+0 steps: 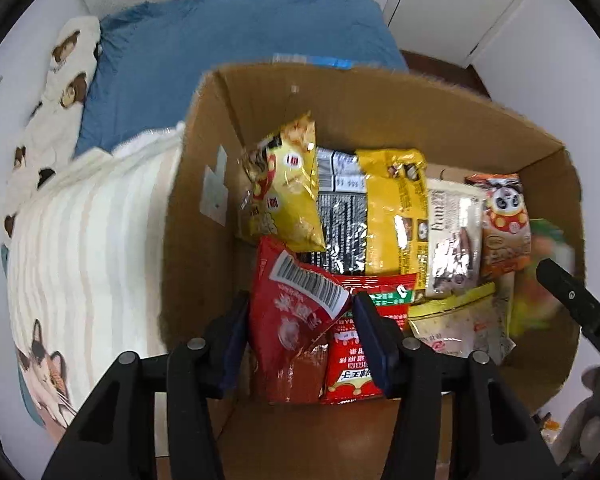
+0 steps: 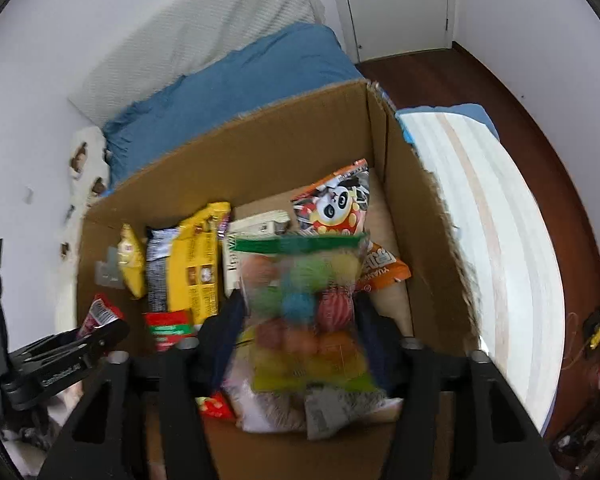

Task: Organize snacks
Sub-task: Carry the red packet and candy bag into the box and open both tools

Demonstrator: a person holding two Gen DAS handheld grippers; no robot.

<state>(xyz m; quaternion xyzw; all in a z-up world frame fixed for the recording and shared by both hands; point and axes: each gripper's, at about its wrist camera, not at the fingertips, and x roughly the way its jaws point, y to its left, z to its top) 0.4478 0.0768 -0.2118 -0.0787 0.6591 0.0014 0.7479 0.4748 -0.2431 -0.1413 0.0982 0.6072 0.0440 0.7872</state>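
An open cardboard box [image 1: 340,96] on the bed holds several snack packs: a yellow chips bag [image 1: 284,184], a larger yellow bag [image 1: 396,216], a white pack [image 1: 452,240] and an orange panda pack [image 1: 504,220]. My left gripper [image 1: 300,300] hangs over the box's near left part, shut on a crumpled red packet [image 1: 296,320] with a barcode. My right gripper [image 2: 300,300] is over the box's right part with its jaws apart. A blurred clear bag of coloured jellies [image 2: 304,312] with a green top sits between its fingers, and I see no pad pressing it.
The box [image 2: 260,152] rests on a striped cream blanket [image 1: 92,240]. A blue pillow [image 1: 228,40] lies behind it. White walls stand on both sides. Dark wooden floor [image 2: 548,140] and a white door [image 2: 396,4] are to the right of the bed.
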